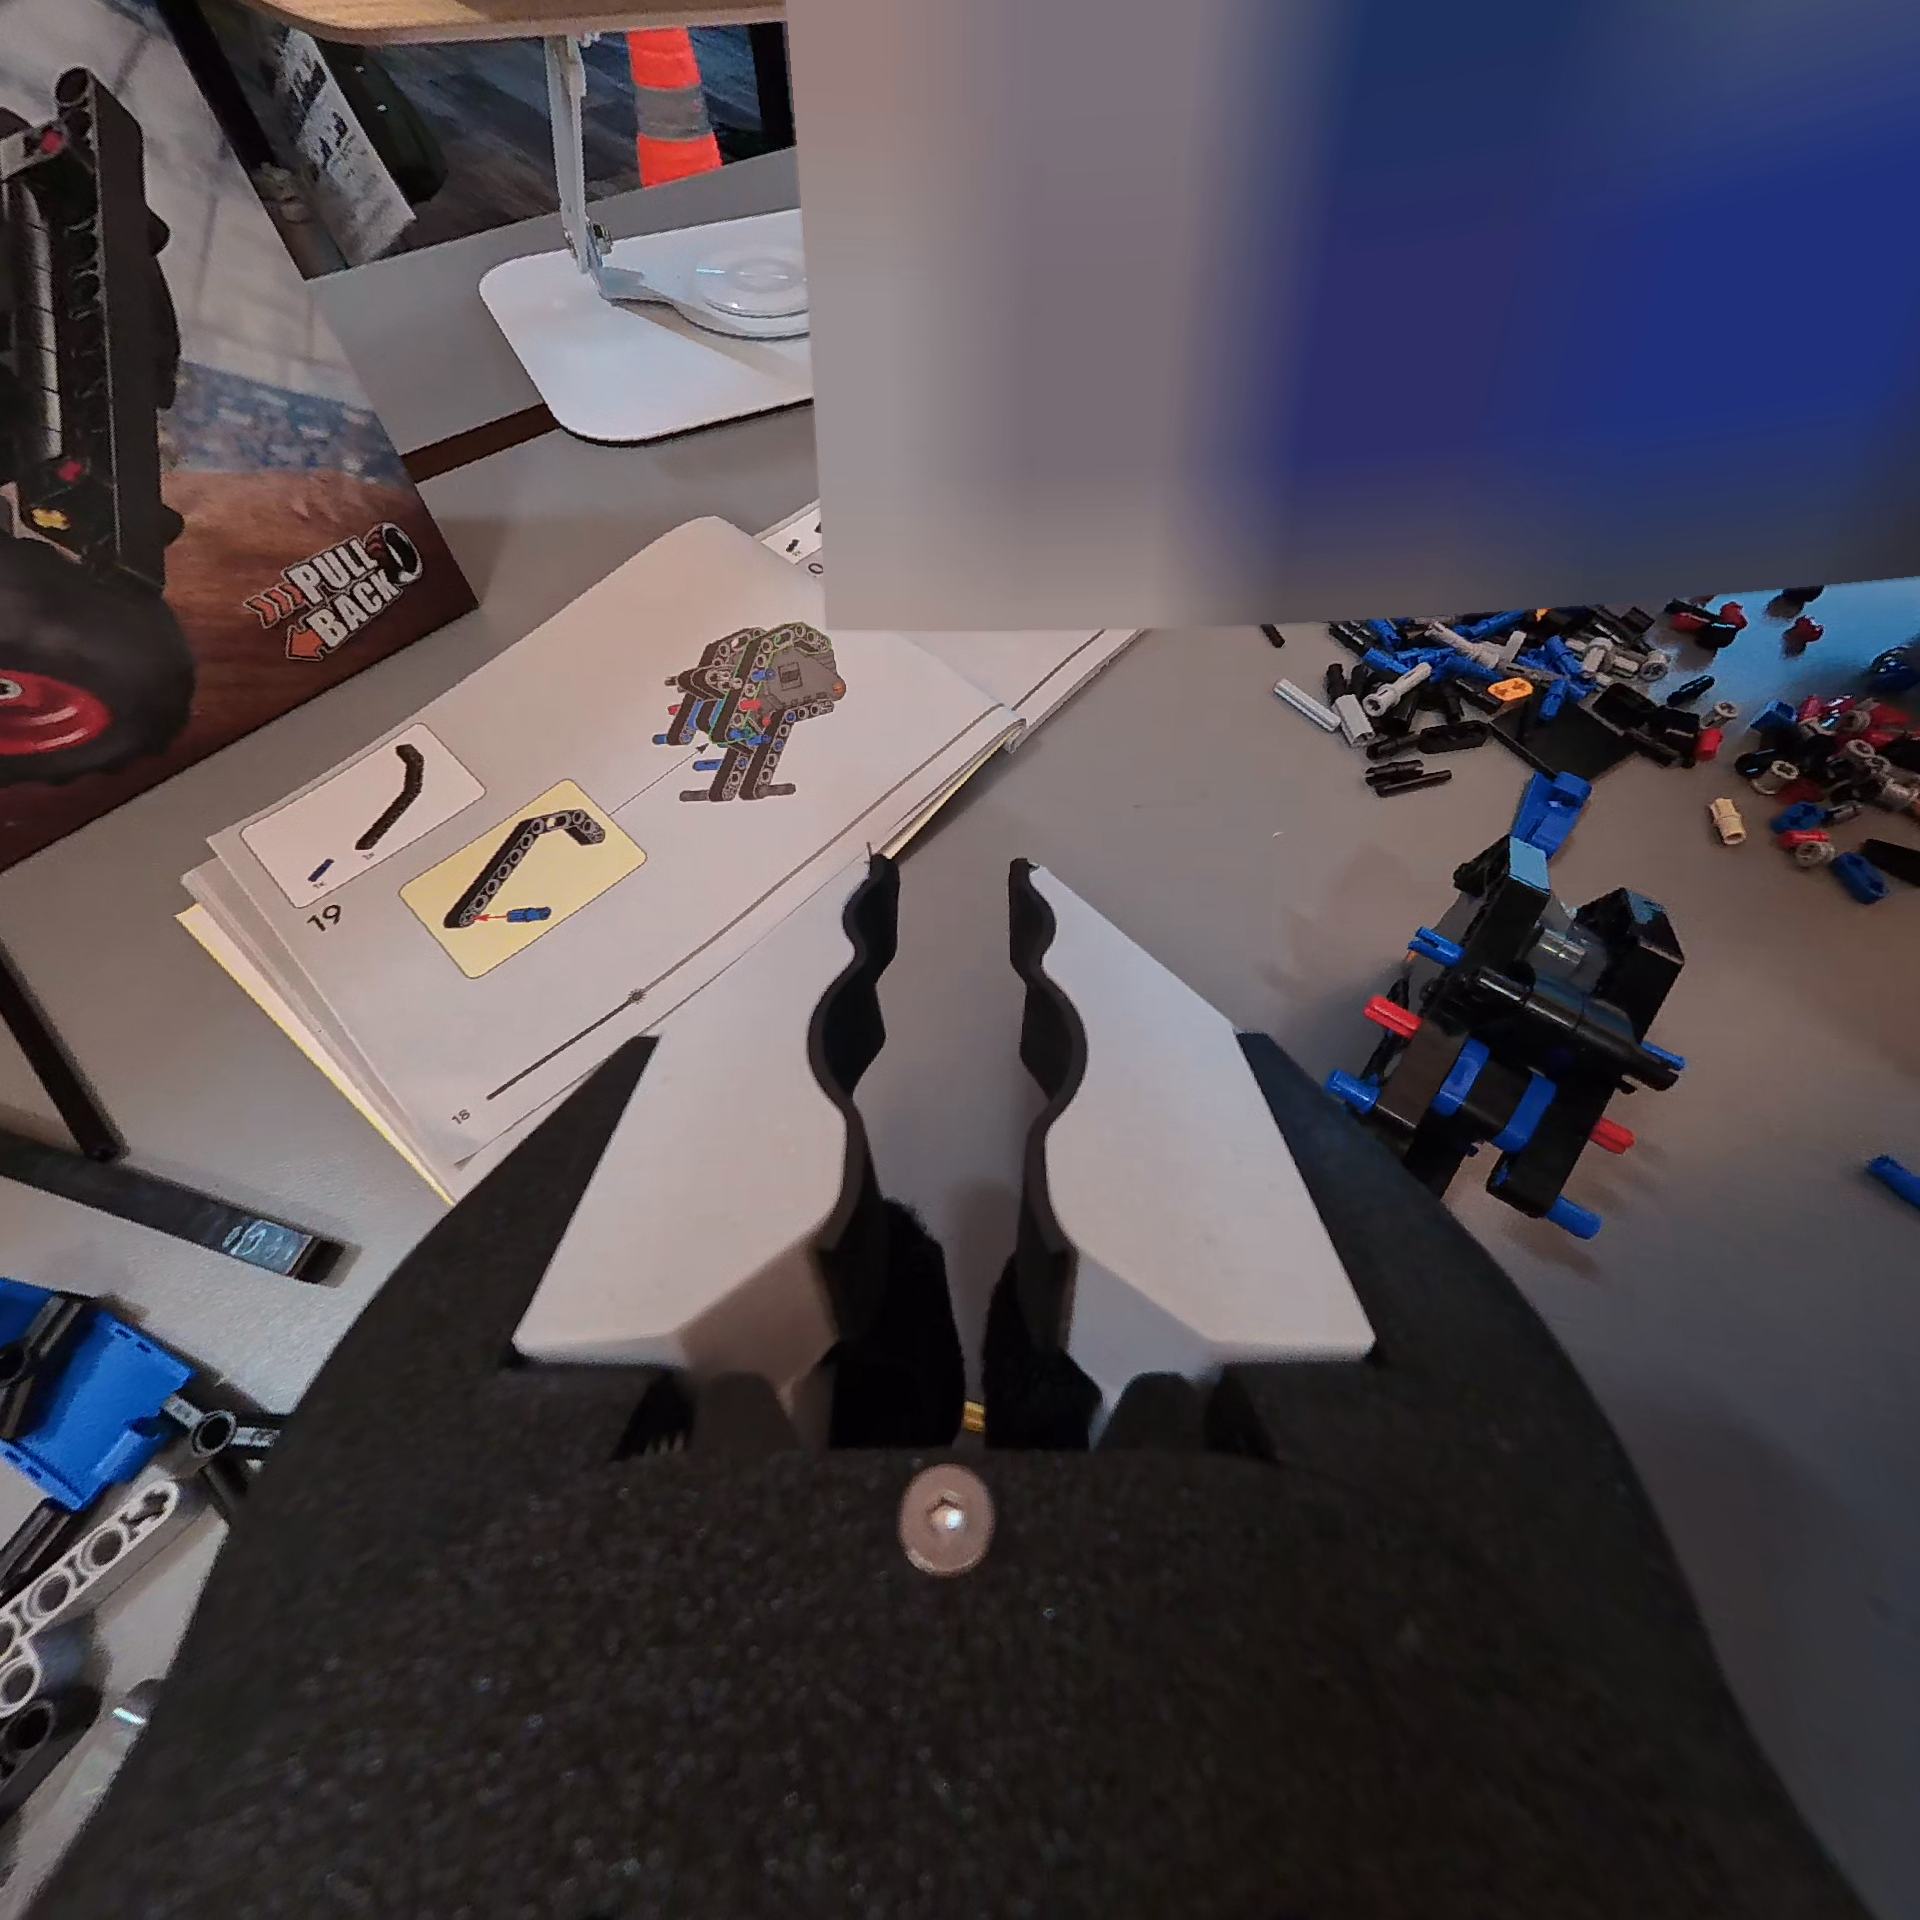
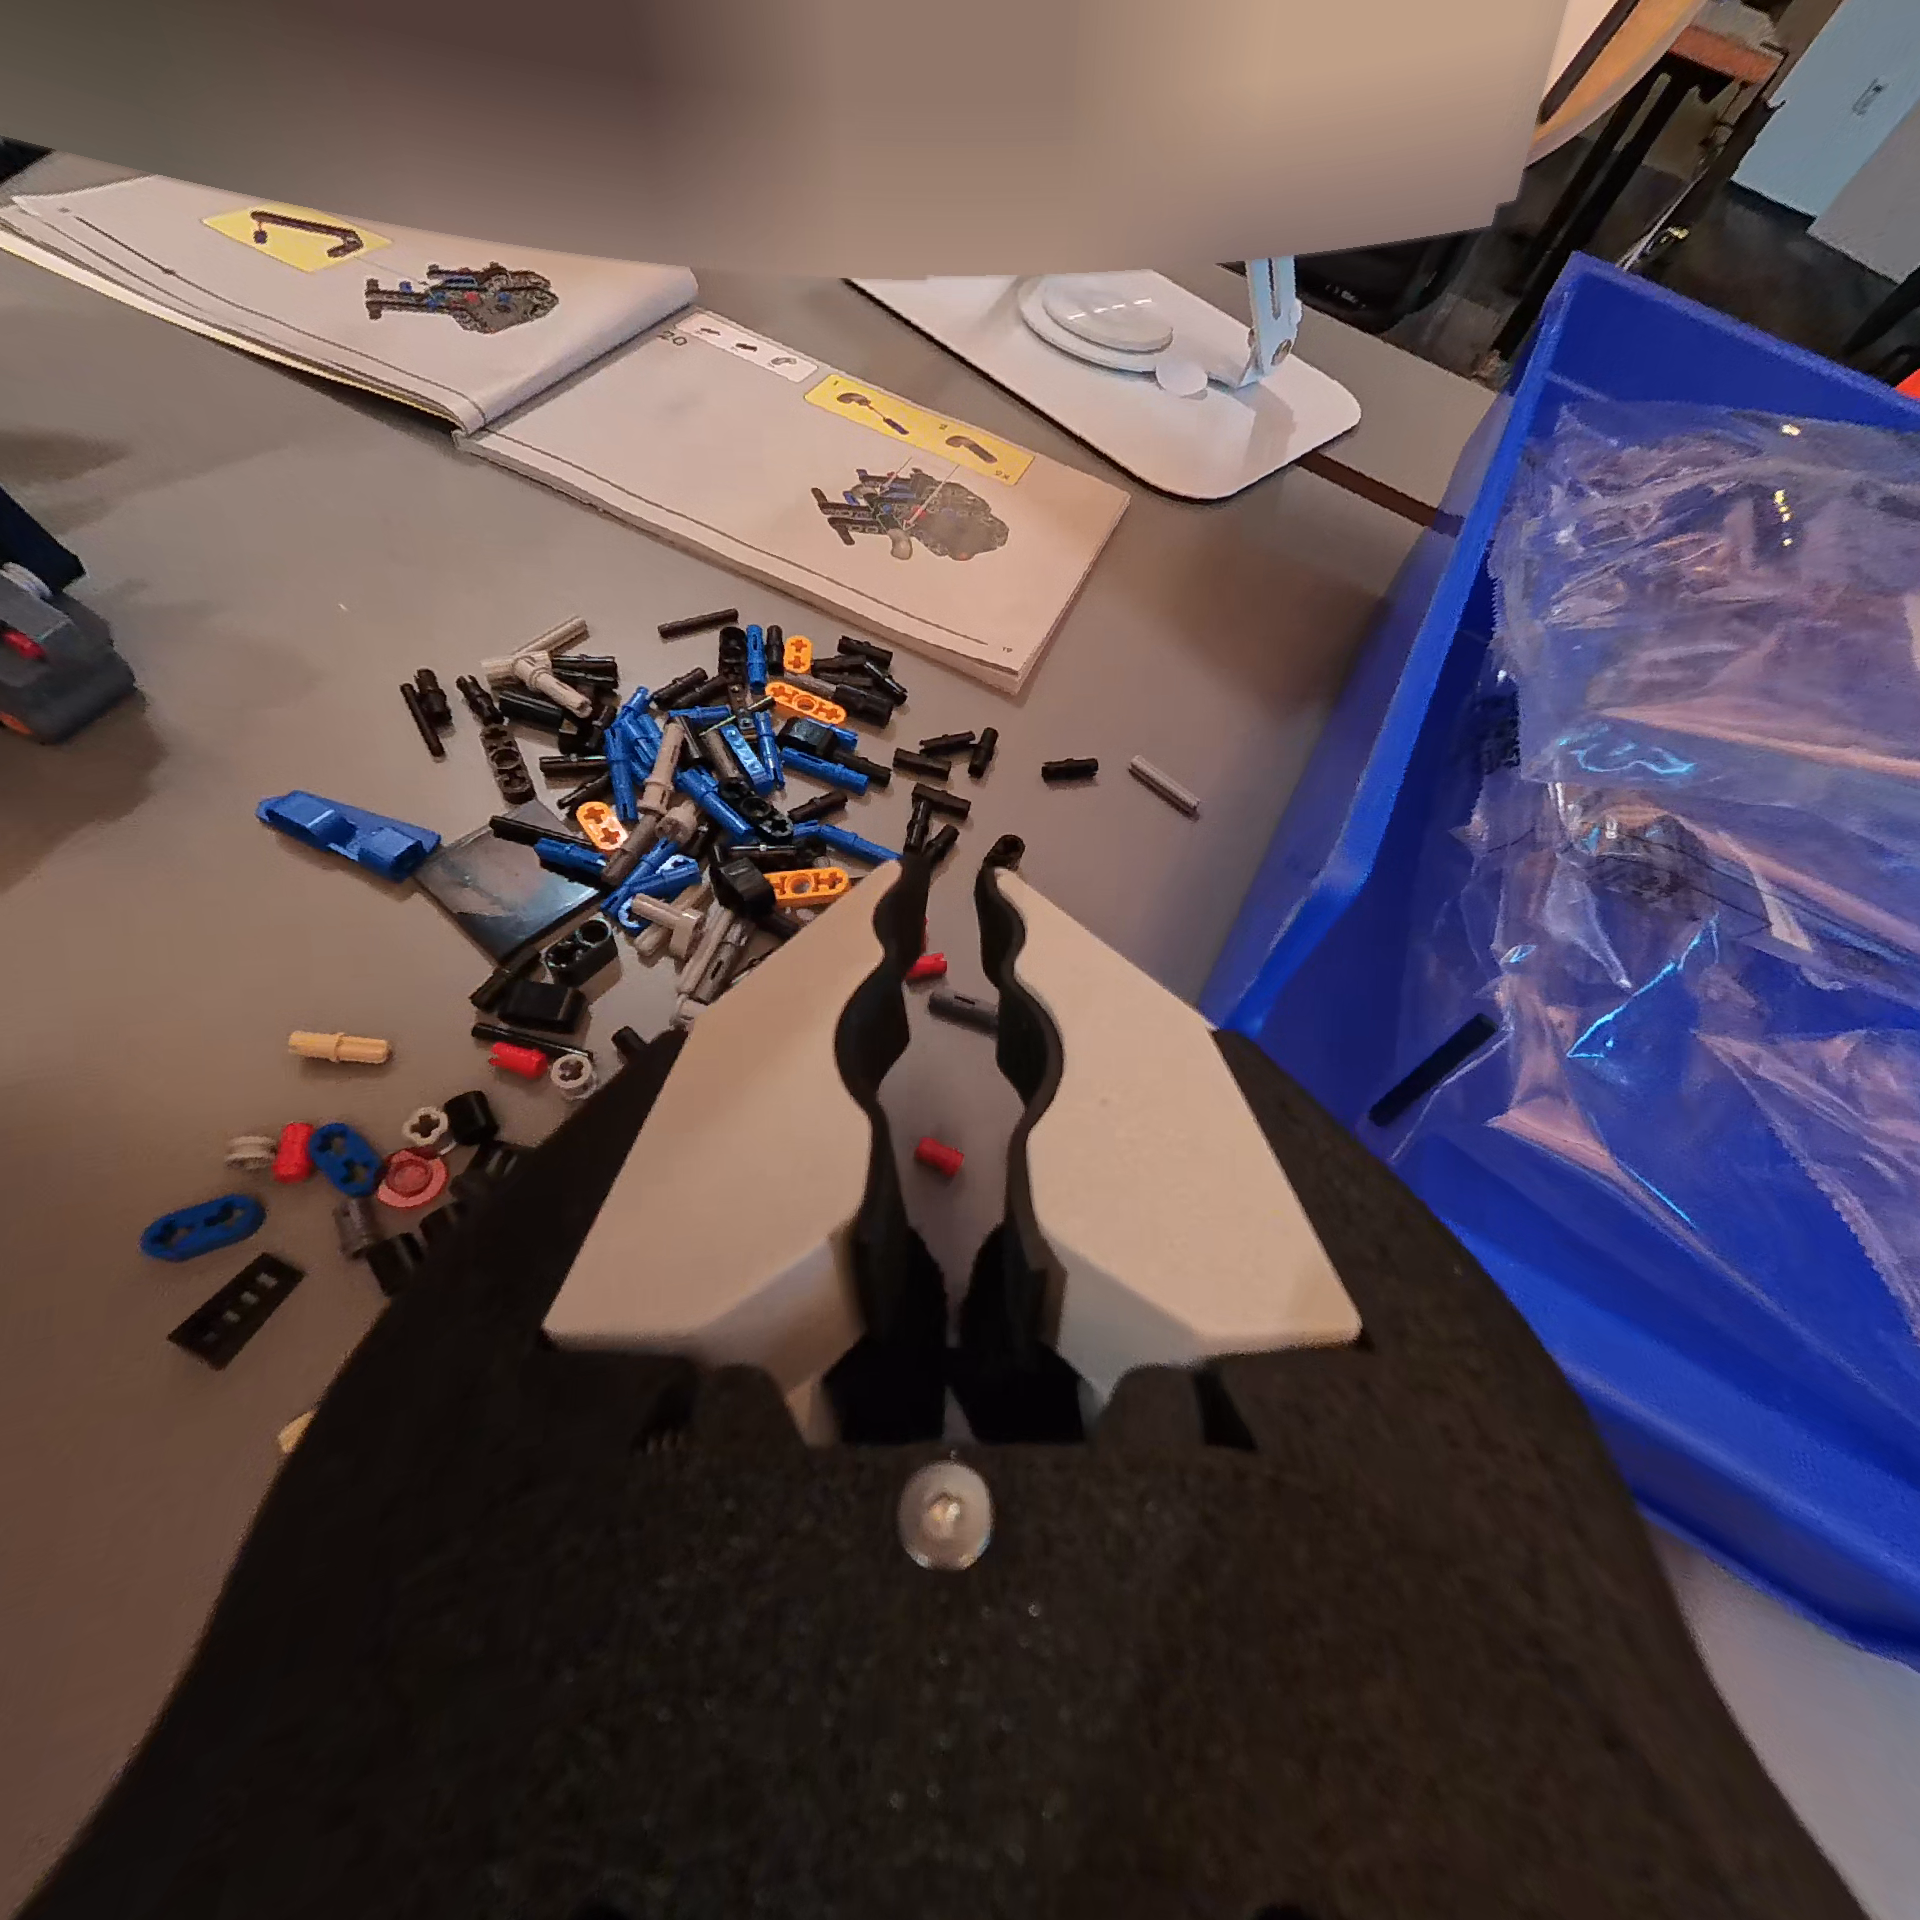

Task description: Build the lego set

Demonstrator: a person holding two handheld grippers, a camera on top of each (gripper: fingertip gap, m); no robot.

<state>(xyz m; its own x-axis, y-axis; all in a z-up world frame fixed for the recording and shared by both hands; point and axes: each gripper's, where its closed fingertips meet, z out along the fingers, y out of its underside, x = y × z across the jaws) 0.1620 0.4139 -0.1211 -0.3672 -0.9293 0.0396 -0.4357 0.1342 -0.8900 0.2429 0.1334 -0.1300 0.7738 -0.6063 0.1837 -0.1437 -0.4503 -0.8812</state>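
Two grippers hang over the grey table (image 1: 1195, 790), and neither carries anything. From the left wrist view, the left gripper (image 1: 943, 868) has its jaws spread with bare table showing between them, and it hovers at the near edge of the open instruction booklet (image 1: 582, 831). The half-built model (image 1: 1527, 1049), a black frame studded with blue and red pins, stands off to this gripper's right, near but clear of it. The set's box (image 1: 156, 468) stands at the far left, a white lamp base (image 1: 644, 332) sits behind the booklet, and a few loose blue, black and grey parts (image 1: 83, 1392) lie by the lower left corner. From the right wrist view, the right gripper (image 2: 961, 852) is likewise parted and empty, its tips poised at the near right fringe of the loose heap of pins and connectors (image 2: 686, 790). Black pins (image 2: 930, 821) lie just at the left tip, their long axes running roughly away from the camera, more or less along the fingers, and two small red pieces (image 2: 938, 1155) show on the table through the gap between the jaws. A blue bin (image 2: 1382, 935) holding clear plastic bags (image 2: 1714, 727) stands close on the right. The booklet spreads beyond the heap. I would judge a part is being sought: the right gripper is plainly the nearer to the heap, which lies ahead and to its left, while the left is the nearer to the model. A pin lying along the fingers may want a turn of the wrist to pinch it across.
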